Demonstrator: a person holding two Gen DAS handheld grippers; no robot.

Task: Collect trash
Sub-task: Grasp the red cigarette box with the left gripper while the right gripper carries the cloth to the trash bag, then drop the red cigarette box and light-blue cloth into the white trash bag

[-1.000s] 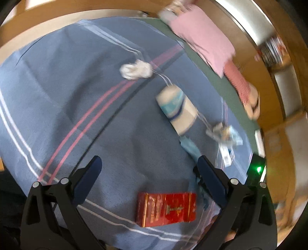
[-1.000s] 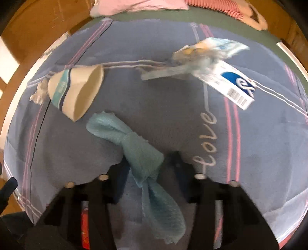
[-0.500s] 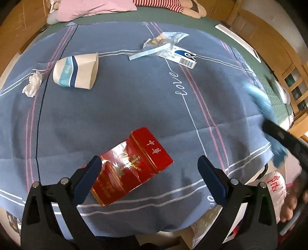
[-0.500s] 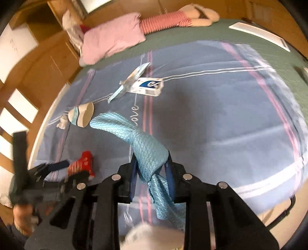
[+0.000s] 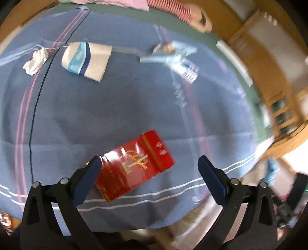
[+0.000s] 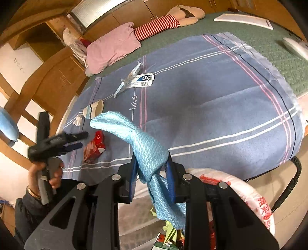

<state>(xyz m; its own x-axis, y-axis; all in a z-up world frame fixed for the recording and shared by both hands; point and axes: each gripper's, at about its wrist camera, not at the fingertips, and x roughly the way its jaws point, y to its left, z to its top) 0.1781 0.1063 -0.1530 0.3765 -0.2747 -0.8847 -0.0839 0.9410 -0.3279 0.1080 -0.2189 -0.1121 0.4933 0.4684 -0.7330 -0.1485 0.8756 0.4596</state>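
Observation:
My right gripper [image 6: 152, 169] is shut on a knotted light-blue cloth [image 6: 142, 144] and holds it over an open white trash bag [image 6: 240, 190] at the bed's edge. My left gripper [image 5: 148, 169] is open and hovers low over a red cigarette box [image 5: 134, 165] on the blue blanket; it also shows in the right wrist view [image 6: 75, 142]. A paper cup [image 5: 86, 59] lies on its side further back. A crumpled tissue [image 5: 34, 60] lies left of it. A plastic wrapper with a blue-white card [image 5: 173, 57] lies at the back right.
The blue striped blanket [image 6: 211, 96] covers a green mattress [image 6: 250, 32]. A pink pillow [image 6: 109, 50] and a striped plush toy [image 6: 173, 17] lie at the head. Wooden cabinets stand around the bed. The bag holds several scraps.
My right gripper has carried the blue cloth off the bed and over the trash bag. My left gripper has swung around and come down closer to the red box.

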